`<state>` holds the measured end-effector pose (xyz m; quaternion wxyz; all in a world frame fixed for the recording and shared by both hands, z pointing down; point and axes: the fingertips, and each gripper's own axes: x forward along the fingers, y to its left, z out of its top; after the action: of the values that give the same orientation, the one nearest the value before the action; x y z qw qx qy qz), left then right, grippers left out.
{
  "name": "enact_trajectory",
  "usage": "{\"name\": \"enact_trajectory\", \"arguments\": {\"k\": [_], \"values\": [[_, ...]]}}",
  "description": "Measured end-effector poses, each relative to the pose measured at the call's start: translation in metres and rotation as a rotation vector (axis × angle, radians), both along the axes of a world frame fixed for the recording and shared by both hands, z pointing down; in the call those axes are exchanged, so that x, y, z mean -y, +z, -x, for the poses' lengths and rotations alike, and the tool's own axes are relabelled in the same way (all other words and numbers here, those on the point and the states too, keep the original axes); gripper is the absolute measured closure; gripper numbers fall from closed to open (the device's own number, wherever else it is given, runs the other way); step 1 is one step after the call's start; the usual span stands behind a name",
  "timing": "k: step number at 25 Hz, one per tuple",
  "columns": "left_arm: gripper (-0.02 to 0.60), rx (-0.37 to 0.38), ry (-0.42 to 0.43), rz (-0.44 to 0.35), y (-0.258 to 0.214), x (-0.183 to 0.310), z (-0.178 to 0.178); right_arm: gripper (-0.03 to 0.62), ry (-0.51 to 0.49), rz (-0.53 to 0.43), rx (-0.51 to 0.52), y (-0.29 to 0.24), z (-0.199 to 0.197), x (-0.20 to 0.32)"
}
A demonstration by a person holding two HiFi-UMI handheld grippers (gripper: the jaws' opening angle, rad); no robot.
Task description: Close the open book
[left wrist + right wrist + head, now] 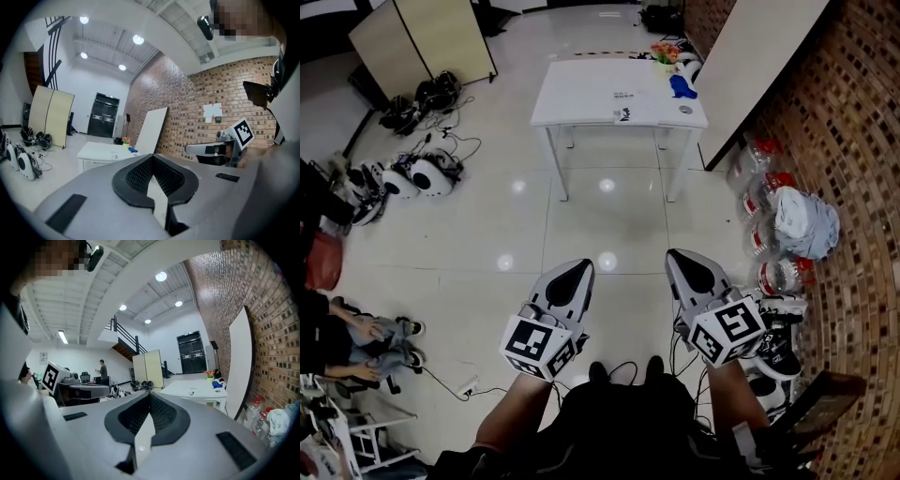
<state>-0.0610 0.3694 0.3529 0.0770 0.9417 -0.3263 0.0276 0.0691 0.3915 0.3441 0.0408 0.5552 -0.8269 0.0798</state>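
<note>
**Forearms (pixel 511 412) out, both grippers shut, desk far off at 12**

Dark clothing (pixel 628 427) fills 6 o'c in the head view, w/ the two forearms reaching fwd from it. Left gripper (pixel 581 266) sits at approx 7 o'c, right gripper (pixel 674 254) at approx 5. Each has its jaws pressed together to a point w/ nothing between them, and both gripper views confirm this. They're held side by side, apart from each other, aimed roughly level toward 12.

White desk (pixel 581 98) stands well away at 12 o'c across bare shiny floor (pixel 609 225). A flat pale thing w/ dark print (pixel 623 95) lies mid-desk and is prob the book. It's too small from this far to tell whether it lies open or shut. A blue item (pixel 680 86) and flowers (pixel 666 52) sit at the desk's far right end.

Judgement: this fits a walk-up to a book lying open, or a stand-off from one already shut, and the views don't settle which.

Good carriage either way:
- keep both grippers level and parallel
- keep the desk centred at 12 so the book stays in sight
- mind the cable (pixel 450 382) on the floor at 8 o'c
- mind the bottles and bags (pixel 787 230) along the brick wall (pixel 853 187) at 3 o'c
</note>
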Motion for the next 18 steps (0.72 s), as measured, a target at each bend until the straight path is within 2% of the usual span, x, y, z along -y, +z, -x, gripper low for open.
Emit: {"name": "enact_trajectory", "arguments": {"k": [6, 10, 18], "values": [[0.58, -0.007, -0.004, 0.01, -0.005, -0.028, -0.019, 0.594, 0.02, -0.023, 0.015, -0.014, -0.027, -0.032], [0.58, -0.004, -0.003, -0.016, -0.014, -0.035, -0.033, 0.594, 0.019, -0.049, 0.007, -0.024, -0.042, -0.04], [0.58, -0.001, 0.005, -0.017, -0.014, -0.046, -0.061, 0.594, 0.037, -0.055, 0.026, -0.025, -0.065, -0.049]]}}
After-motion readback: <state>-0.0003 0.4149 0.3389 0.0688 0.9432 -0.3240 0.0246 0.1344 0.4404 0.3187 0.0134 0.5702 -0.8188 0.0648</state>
